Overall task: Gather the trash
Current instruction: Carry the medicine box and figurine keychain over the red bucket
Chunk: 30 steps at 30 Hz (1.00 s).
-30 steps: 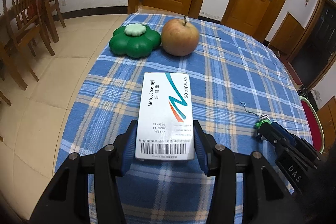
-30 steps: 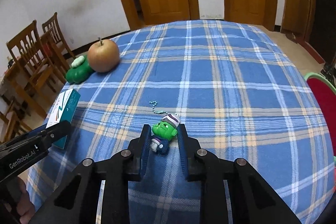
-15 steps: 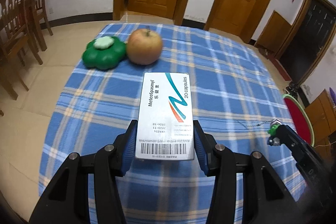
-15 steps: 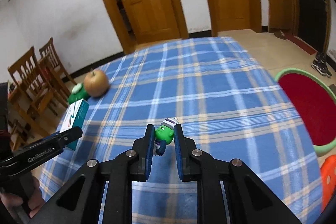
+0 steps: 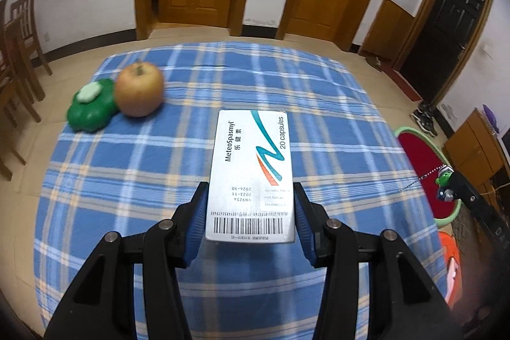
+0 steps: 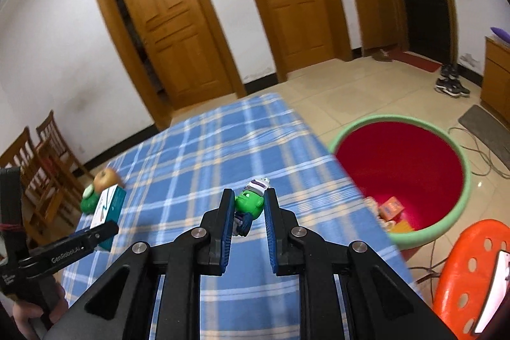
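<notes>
Both tools full: left tool (image 5: pixel 250 206) w/ pill box (image 5: pixel 251 168), keychain (image 6: pixel 250 206) half-hidden.

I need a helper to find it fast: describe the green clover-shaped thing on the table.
Start at the blue plaid tablecloth and go to its far left corner, where an apple sits. Touching the apple's left side is the green clover-shaped container. It is dark green and lobed, with a pale clover knob on top, unlike the round, reddish-yellow apple.
</notes>
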{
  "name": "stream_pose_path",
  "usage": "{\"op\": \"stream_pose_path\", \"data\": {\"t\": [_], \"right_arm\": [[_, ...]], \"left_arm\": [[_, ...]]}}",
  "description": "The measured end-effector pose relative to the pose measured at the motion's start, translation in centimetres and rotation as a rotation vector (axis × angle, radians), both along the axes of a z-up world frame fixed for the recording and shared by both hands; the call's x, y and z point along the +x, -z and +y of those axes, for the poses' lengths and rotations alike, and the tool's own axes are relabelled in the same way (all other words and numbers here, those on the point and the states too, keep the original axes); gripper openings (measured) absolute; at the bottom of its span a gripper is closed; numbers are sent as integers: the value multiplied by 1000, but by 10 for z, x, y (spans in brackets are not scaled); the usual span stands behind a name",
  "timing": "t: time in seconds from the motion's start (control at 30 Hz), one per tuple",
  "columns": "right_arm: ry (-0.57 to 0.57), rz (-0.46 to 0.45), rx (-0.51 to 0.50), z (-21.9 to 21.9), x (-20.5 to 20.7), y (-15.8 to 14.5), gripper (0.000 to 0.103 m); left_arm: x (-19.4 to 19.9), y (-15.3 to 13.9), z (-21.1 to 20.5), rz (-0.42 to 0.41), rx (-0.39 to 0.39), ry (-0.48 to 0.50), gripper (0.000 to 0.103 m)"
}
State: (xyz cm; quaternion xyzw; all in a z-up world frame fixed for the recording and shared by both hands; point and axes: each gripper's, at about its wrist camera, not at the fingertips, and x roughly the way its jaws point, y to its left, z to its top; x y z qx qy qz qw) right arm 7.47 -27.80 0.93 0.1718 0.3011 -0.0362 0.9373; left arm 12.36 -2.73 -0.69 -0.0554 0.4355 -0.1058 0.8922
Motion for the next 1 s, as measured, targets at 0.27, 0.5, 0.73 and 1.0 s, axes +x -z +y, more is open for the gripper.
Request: {"op": "stream_pose_path", "data": {"t": [0.27, 0.5, 0.73, 1.0], "right_arm": [[140, -4, 25, -67, -3, 4, 18], [217, 64, 52, -110, 9, 33, 18], [218, 78, 109, -132, 13, 46, 21], [228, 66, 239, -155, -1, 54, 28]], "left_arm": [[4, -10, -50, -10, 1, 99, 50], [10, -9, -94, 3, 12, 177, 50], [18, -8, -136, 4, 27, 247, 50], [22, -1, -180, 17, 27, 341, 50]]}}
